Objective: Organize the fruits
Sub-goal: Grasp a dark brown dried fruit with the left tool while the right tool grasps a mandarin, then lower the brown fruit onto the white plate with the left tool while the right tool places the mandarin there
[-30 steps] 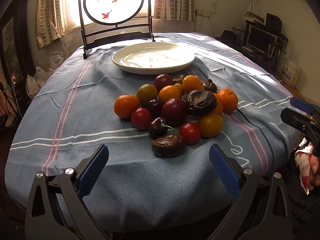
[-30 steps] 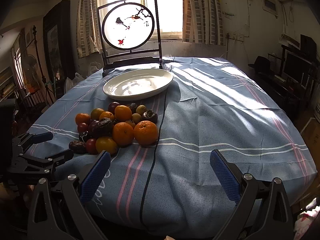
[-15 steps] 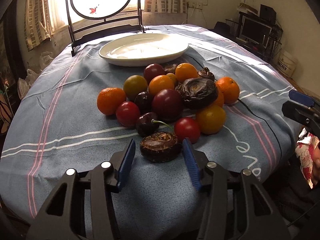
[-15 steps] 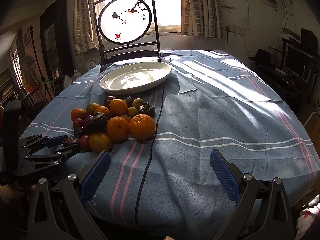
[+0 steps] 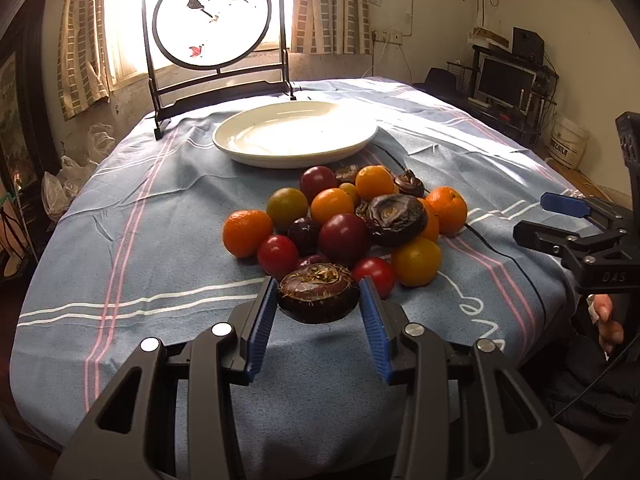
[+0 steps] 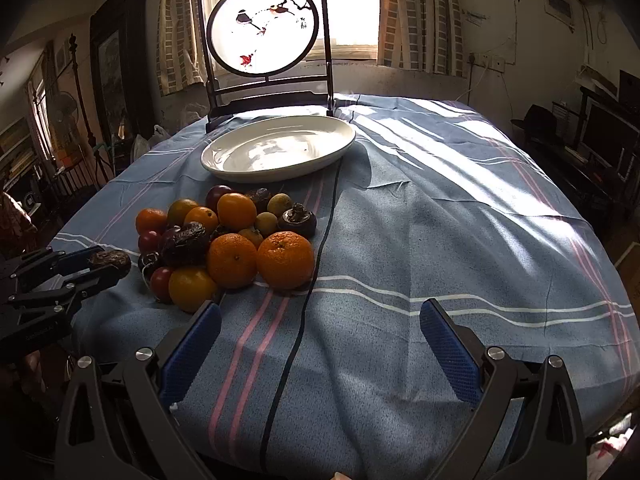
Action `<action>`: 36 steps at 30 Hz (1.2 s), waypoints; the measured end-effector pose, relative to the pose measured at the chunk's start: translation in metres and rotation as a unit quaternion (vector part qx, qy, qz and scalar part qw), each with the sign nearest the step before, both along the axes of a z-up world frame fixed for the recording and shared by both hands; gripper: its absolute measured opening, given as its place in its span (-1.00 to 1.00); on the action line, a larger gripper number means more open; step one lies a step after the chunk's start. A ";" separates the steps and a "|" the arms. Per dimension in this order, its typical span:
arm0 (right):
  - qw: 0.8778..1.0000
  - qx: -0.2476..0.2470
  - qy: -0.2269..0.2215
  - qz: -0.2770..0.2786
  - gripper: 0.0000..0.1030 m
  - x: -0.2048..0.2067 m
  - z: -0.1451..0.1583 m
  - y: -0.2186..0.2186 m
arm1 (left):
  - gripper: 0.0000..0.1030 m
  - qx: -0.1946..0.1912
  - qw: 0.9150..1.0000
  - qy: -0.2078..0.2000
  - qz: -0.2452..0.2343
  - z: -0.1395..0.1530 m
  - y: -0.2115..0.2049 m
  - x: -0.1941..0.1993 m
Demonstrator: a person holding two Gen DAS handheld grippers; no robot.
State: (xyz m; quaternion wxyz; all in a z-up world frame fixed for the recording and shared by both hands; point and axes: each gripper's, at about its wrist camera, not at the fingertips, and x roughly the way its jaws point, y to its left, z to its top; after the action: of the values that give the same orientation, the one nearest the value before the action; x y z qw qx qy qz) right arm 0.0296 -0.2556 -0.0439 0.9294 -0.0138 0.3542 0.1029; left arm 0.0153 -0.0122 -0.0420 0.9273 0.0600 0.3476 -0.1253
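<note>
A pile of fruit (image 5: 352,216) lies on the blue striped cloth: oranges, red and dark plums, and wrinkled dark brown fruits. My left gripper (image 5: 318,300) is at the near edge of the pile. Its jaws are closing, and its blue pads press on both sides of a dark brown fruit (image 5: 319,294). In the right wrist view the same fruit (image 6: 111,260) sits in the left gripper (image 6: 86,266) just off the cloth. My right gripper (image 6: 320,340) stands open over bare cloth, right of the pile (image 6: 224,240). The white plate (image 5: 256,150) behind the pile holds nothing.
A framed round screen (image 5: 212,20) stands at the table's far edge behind the plate. A black cable (image 6: 316,264) runs across the cloth beside the oranges. The right half of the cloth (image 6: 460,200) is bare. Shelves and a monitor (image 5: 504,80) line the right wall.
The left jaws went from wide open to closed around the dark brown fruit at the pile's near edge, which has since risen slightly. The right gripper drifted nearer the pile and stayed open.
</note>
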 end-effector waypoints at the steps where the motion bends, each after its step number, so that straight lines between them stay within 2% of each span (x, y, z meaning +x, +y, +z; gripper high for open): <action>1: 1.000 -0.002 -0.003 0.005 0.92 0.006 0.000 0.001 | -0.20 -0.001 1.000 -0.004 0.004 0.002 0.002 -0.001; 2: 1.000 -0.003 -0.007 0.009 0.89 0.013 -0.001 0.002 | -0.20 -0.003 1.000 -0.006 0.006 0.004 0.004 -0.001; 7: 0.998 -0.016 0.019 0.051 0.38 0.043 -0.013 0.016 | -0.20 -0.002 1.000 -0.005 0.006 0.004 0.005 0.002; 12: 0.996 -0.032 0.040 0.079 0.36 0.056 -0.026 0.027 | -0.20 -0.009 1.000 -0.001 0.011 0.003 0.010 0.007; 14: 0.995 -0.031 0.043 0.083 0.26 0.061 -0.026 0.030 | -0.20 -0.014 1.000 0.002 0.012 0.001 0.012 0.010; 15: 0.994 -0.026 0.047 0.091 -0.01 0.062 -0.026 0.032 | -0.20 -0.015 1.000 0.003 0.013 0.000 0.012 0.011; 16: 0.994 -0.021 0.052 0.096 -0.14 0.063 -0.025 0.035 | -0.20 -0.016 1.000 0.004 0.014 -0.001 0.012 0.012; 19: 0.994 -0.020 0.050 0.090 -0.16 0.061 -0.025 0.035 | -0.20 -0.016 1.000 0.004 0.015 -0.002 0.013 0.013; 30: 0.997 0.048 0.015 0.063 -0.16 0.041 -0.004 -0.003 | -0.20 -0.031 0.999 -0.019 0.027 0.008 0.024 0.010; 36: 0.995 0.070 -0.003 0.066 -0.16 0.064 0.028 -0.008 | -0.20 -0.030 0.999 -0.041 0.015 0.039 0.020 0.034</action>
State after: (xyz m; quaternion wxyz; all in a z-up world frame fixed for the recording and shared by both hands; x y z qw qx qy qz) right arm 0.0932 -0.2637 -0.0159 0.9206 0.0273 0.3413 0.1879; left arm 0.0491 0.0080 -0.0029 0.9439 0.0317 0.3061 -0.1197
